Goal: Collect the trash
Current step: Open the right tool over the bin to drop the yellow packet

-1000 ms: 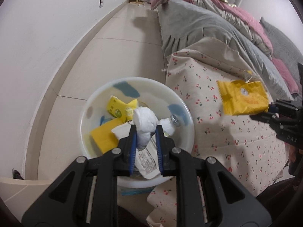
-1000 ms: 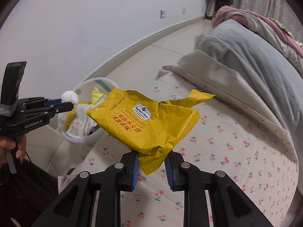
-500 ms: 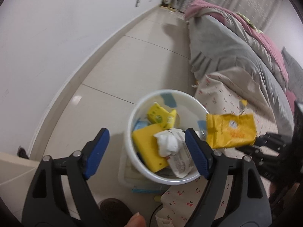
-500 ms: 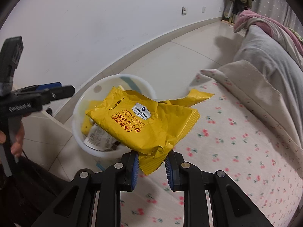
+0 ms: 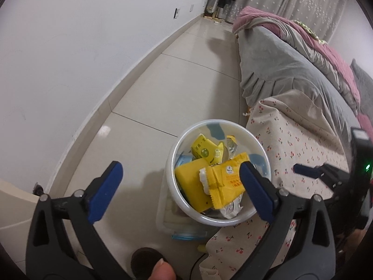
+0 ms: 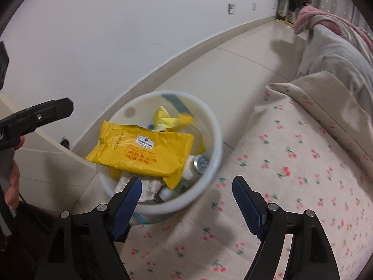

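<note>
A white round bin (image 5: 175,149) stands on the floor beside the bed. On top of its trash lies the big yellow wrapper (image 5: 225,184), free of both grippers. My left gripper (image 5: 180,166) hovers above the bin's left rim, jaws still opening, nothing between them. In the right wrist view the yellow wrapper (image 6: 144,149) rests across the bin (image 6: 218,130). My right gripper (image 6: 186,180) hangs just over the bin's near rim, jaws opening and empty. A small yellow packet (image 5: 205,150) and a white tissue (image 5: 202,177) lie under the wrapper.
The bed with a cherry-print sheet (image 5: 291,140) and grey blanket (image 5: 279,70) borders the bin on the right. A clear box with a blue rim (image 5: 186,233) sits under the bin. Tiled floor (image 5: 174,81) runs along a white wall. A thumb (image 5: 163,270) shows at the bottom.
My left gripper opened and dropped the white tissue into the bin. My right gripper carried the yellow wrapper over the bin and opened; the wrapper now lies in the bin.
</note>
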Motion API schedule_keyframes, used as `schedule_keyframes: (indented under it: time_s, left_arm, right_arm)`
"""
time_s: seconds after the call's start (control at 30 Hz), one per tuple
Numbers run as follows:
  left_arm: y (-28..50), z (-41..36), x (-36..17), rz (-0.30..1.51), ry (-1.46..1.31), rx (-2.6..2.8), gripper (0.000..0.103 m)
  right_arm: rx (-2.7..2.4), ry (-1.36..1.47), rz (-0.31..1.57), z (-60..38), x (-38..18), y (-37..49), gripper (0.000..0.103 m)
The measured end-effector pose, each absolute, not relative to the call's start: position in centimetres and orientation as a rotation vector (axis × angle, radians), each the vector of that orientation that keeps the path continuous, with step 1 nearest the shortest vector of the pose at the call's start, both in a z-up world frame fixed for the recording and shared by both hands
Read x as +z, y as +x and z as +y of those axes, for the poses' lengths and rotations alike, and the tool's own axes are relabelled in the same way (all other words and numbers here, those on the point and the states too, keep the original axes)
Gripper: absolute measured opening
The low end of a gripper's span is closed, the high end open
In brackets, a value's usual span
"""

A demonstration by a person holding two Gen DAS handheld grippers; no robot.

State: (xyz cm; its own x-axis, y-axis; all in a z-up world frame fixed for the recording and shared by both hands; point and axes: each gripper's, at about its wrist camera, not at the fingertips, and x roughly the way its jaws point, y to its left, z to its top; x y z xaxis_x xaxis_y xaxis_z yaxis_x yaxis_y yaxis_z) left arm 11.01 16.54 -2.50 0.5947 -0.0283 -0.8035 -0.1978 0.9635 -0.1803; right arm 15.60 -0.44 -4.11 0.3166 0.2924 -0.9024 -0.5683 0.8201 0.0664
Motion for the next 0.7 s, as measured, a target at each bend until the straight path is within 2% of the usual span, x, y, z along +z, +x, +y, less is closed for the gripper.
schedule_keyframes:
  time_s: [0.5,0.7]
  left_arm:
    - [6.6,6.8,0.7,0.91,-0.11,-0.045,0.102]
    - [3.8,3.4,2.5,0.867,-0.051,-0.074,0.102]
  right_arm:
    - [0.267,-0.14,1.038,-10.6,4.9,8.8,0.082]
    - [0.156,-0.087,0.947,-13.2,7.4,2.8,0.088]
